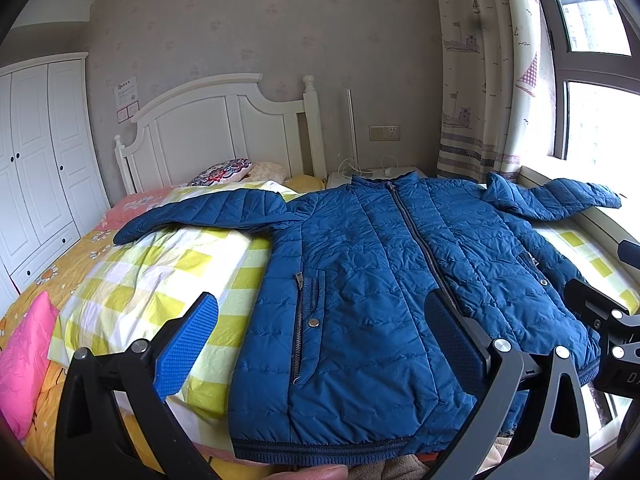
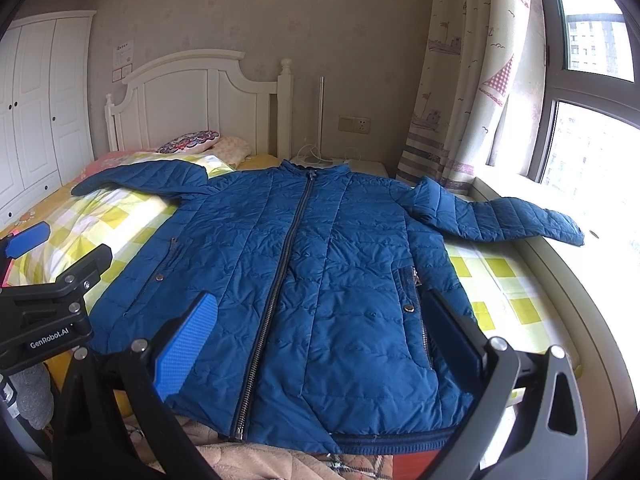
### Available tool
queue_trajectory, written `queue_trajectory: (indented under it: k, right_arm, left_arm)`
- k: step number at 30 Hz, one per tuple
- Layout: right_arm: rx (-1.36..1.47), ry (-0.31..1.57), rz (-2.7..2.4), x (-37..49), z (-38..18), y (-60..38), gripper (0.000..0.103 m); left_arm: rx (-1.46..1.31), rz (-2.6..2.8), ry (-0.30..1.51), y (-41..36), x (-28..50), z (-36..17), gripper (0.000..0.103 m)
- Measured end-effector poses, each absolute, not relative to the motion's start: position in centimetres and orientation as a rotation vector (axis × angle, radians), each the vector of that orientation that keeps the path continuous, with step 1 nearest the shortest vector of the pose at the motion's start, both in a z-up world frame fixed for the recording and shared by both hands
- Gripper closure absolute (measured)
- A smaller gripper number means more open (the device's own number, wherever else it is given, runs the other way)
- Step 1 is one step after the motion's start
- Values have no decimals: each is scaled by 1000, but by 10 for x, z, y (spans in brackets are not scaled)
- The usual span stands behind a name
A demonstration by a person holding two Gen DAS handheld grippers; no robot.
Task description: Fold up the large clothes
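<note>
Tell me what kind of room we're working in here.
A bedroom, most likely a child's: a bed with a white headboard, a white wardrobe, and boat-print curtains by the window. The blue jacket lies spread on the bed.

The bed (image 2: 520, 280) has a yellow checked sheet. A blue puffy jacket (image 2: 320, 272) lies flat on the bed, pillows (image 2: 188, 142) behind the jacket.
</note>
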State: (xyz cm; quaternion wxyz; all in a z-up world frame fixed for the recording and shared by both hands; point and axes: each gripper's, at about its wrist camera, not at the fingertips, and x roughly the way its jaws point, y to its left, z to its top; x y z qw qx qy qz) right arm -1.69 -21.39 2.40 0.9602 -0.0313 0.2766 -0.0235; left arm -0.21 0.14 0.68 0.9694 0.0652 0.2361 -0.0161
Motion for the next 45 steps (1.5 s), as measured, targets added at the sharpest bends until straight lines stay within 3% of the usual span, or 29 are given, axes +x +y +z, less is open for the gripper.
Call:
queue_trajectory:
  k: [45]
  right_arm:
    - [-51,566,-39,-15,23,-212,2]
  left_arm:
    - [119,-23,446,11,-6,18,4]
